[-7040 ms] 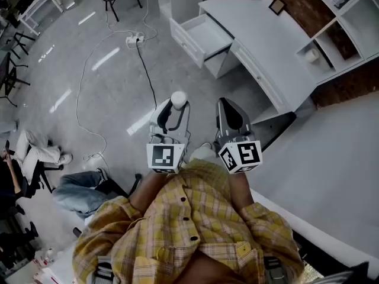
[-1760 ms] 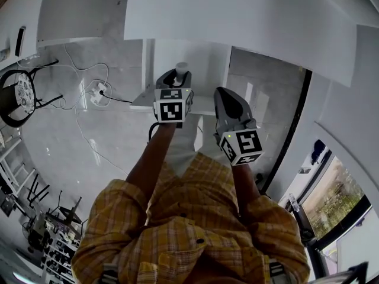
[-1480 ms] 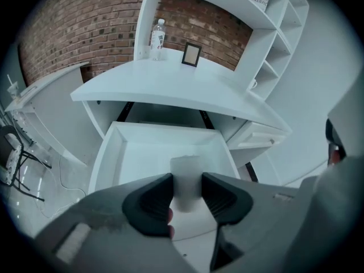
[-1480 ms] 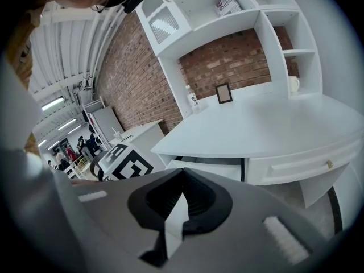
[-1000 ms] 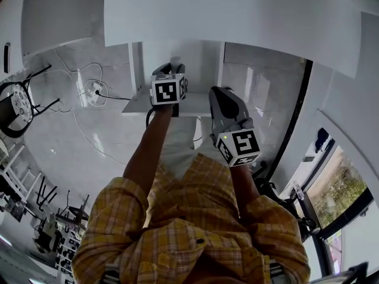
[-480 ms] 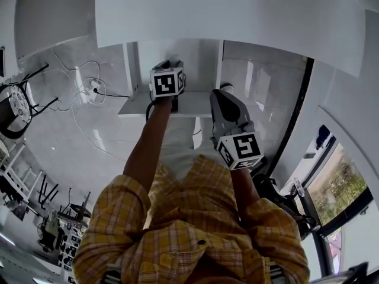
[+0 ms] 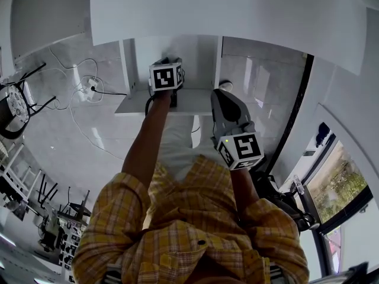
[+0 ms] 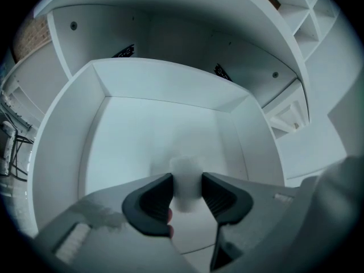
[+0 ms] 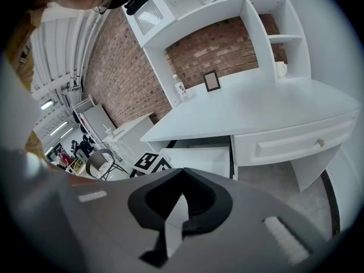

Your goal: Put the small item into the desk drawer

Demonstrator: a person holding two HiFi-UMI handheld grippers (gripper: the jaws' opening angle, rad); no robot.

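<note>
Left claw (image 8: 186, 187) steeply downward, arm outstretched, clamped on small item (image 8: 184, 172); right claw (image 9: 182, 175) (jaws together) alongside

The white desk (image 9: 267, 104) bears a small frame (image 9: 211, 80) and a small white container (image 9: 181, 89); its drawer (image 8: 165, 87) stands open.

The item (image 8: 186, 172) is small, white and blurred, pinched between the pads of the left gripper (image 8: 186, 193). It hangs over the front of the white drawer (image 8: 165, 79), which stands pulled open.

Blurred: small item (image 8: 186, 174) betw. left gripper (image 8: 186, 183) fingers (image 8: 149, 201), shape unclear.
</note>
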